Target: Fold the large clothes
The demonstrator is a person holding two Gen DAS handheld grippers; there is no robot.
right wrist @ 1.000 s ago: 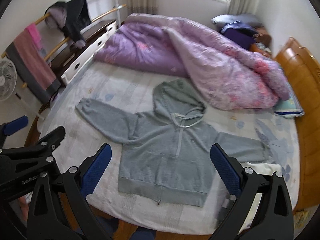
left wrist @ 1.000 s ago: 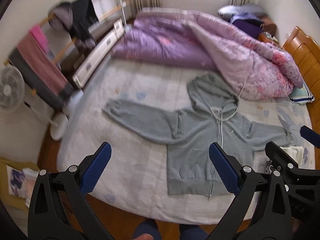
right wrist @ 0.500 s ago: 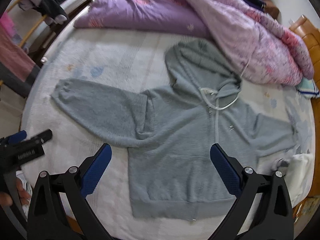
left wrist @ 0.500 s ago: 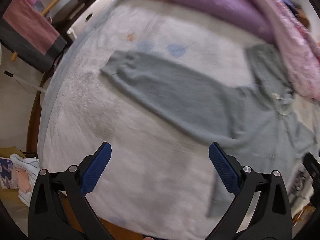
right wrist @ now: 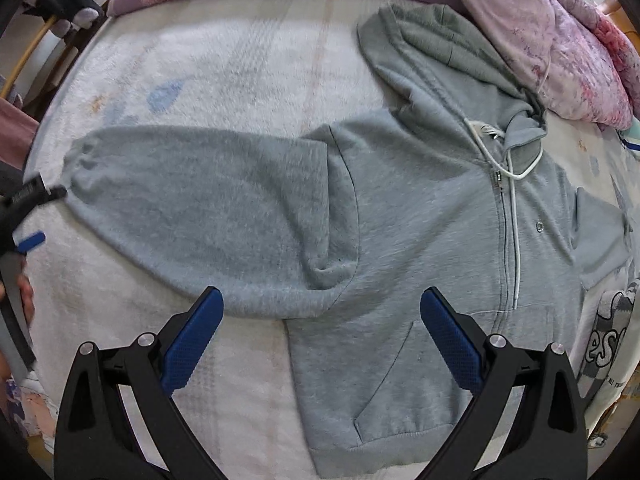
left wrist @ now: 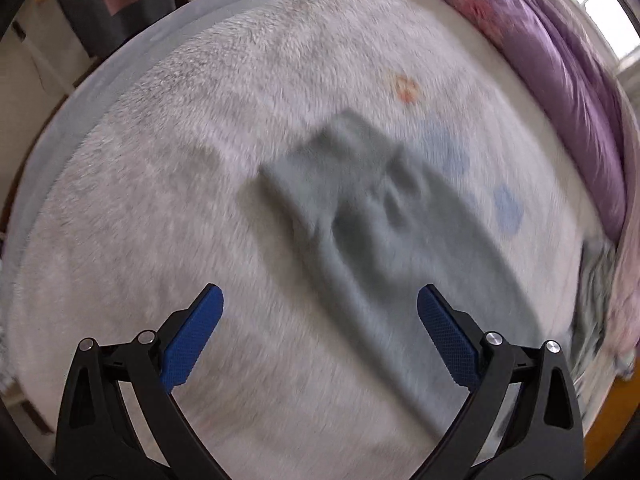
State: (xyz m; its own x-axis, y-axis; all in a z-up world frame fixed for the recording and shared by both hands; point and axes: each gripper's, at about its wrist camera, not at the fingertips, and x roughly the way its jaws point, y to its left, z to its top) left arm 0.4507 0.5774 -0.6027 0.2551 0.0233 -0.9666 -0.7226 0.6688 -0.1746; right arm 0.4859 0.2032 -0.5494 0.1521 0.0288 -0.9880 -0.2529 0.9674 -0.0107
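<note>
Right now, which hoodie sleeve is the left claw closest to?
The sleeve stretched toward the bed's left edge; the left claw sits at its cuff. The other sleeve lies far right.

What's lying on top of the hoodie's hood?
The pink floral quilt drapes over the right edge of the hood of the grey hoodie. How far the hood runs beneath cannot be seen.

Only a few letters are being shown. On the white printed garment [right wrist: 608,344], lying at the right edge of the right wrist view, the large letters "es" are being read, and below them a small line beginning "ALL"; the rest is being cut off.
</note>
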